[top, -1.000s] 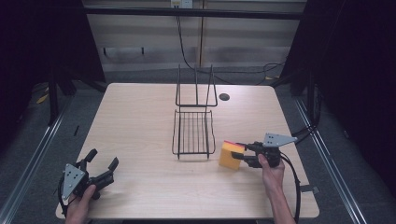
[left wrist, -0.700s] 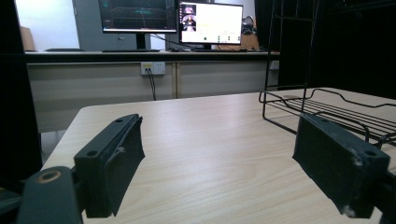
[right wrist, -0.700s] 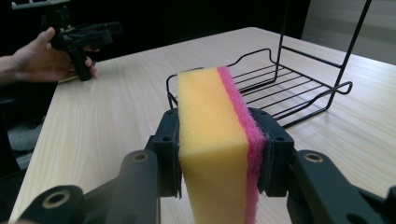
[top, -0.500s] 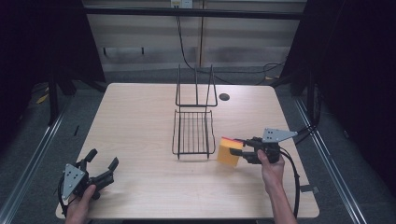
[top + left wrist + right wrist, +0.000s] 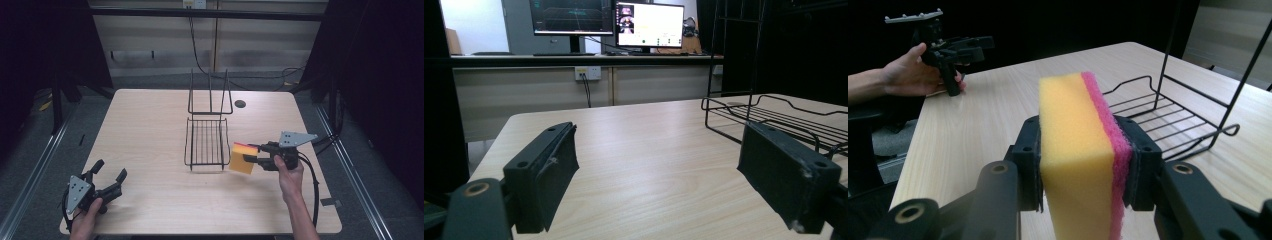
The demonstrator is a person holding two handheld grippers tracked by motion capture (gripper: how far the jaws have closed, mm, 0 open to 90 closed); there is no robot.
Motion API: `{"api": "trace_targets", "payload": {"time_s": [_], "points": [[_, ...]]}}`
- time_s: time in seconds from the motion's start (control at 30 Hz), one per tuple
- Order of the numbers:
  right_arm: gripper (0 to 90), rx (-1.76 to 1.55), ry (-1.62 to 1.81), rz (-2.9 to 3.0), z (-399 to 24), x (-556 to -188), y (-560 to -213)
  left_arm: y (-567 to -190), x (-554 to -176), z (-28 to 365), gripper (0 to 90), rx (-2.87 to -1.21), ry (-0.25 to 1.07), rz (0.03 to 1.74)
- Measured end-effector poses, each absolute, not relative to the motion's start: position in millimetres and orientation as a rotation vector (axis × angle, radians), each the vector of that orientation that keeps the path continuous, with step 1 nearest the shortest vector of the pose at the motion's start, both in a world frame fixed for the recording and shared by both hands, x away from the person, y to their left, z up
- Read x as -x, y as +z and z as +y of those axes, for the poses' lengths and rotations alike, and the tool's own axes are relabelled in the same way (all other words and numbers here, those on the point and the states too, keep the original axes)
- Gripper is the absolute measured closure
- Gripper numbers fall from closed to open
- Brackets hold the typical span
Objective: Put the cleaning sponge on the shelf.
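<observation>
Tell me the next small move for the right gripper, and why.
Probably carry the sponge a little further left, over the wire rack. The right gripper is shut on the sponge, held off the table just beside the rack's right edge, and the rack's tray looks empty. The left gripper rests open, far off.

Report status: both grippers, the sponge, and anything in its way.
Right gripper shut on sponge, held off the table beside the wire rack. Left gripper open, empty, at near-left table corner. Nothing between sponge and rack.
</observation>
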State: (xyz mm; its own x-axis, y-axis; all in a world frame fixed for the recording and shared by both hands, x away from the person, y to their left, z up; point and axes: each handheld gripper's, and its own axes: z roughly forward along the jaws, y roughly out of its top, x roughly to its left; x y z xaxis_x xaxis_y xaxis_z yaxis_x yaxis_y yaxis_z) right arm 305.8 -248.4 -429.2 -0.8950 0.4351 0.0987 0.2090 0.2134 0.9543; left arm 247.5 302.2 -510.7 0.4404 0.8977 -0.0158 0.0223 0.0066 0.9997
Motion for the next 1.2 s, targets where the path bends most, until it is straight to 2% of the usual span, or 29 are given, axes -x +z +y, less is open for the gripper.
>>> {"api": "trace_targets", "payload": {"time_s": [0.6, 1.2], "points": [[59.2, -0.494, 1.798, 2.342, -209, -324, -407, -511, -247, 302, 15.6, -1.4, 0.849, 0.885], [59.3, -0.45, 1.845, 2.364, -181, -343, -407, -511, -247, 302, 15.6, -1.399, 0.847, 0.885]]}}
